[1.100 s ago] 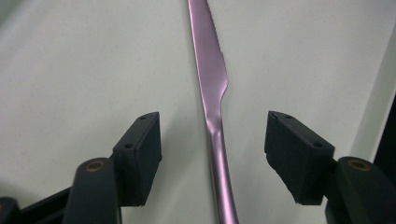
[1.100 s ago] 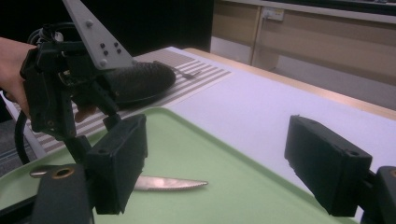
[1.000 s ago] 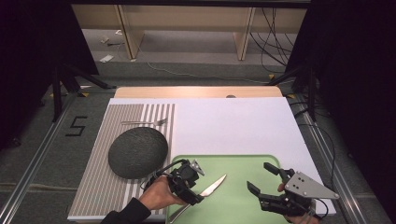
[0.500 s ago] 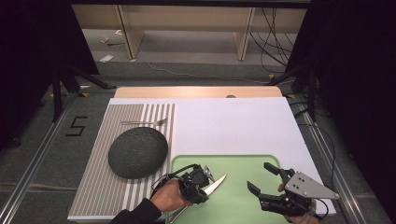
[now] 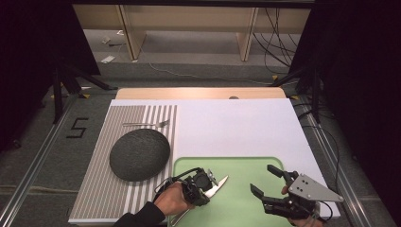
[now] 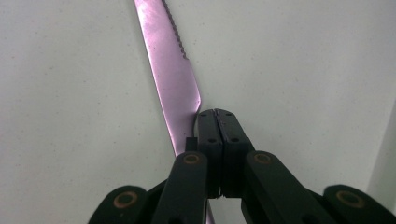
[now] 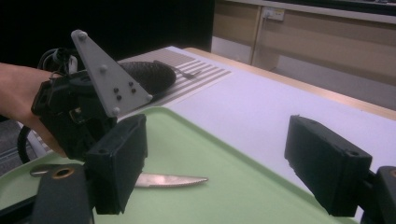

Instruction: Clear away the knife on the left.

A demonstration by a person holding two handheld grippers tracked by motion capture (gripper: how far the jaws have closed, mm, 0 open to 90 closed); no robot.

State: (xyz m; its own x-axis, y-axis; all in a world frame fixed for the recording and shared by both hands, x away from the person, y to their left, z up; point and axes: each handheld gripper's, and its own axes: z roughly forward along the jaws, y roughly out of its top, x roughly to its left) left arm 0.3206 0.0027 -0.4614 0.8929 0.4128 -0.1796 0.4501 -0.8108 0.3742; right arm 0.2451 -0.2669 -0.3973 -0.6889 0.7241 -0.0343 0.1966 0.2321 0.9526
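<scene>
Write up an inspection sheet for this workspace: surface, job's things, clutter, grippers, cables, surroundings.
Surface: white table top with a striped placemat at its left.
Job's things: knife lying on the green tray, blade toward the tray's middle.
Clutter: dark round plate and a fork on the placemat.
Grippers: left gripper shut on the knife near its handle end, its jaws having just been closing; right gripper open over the tray, holding nothing.
Cables: black cable looping from the left gripper; more cables on the floor behind.
Surroundings: wooden furniture legs, floor mark "5".
</scene>
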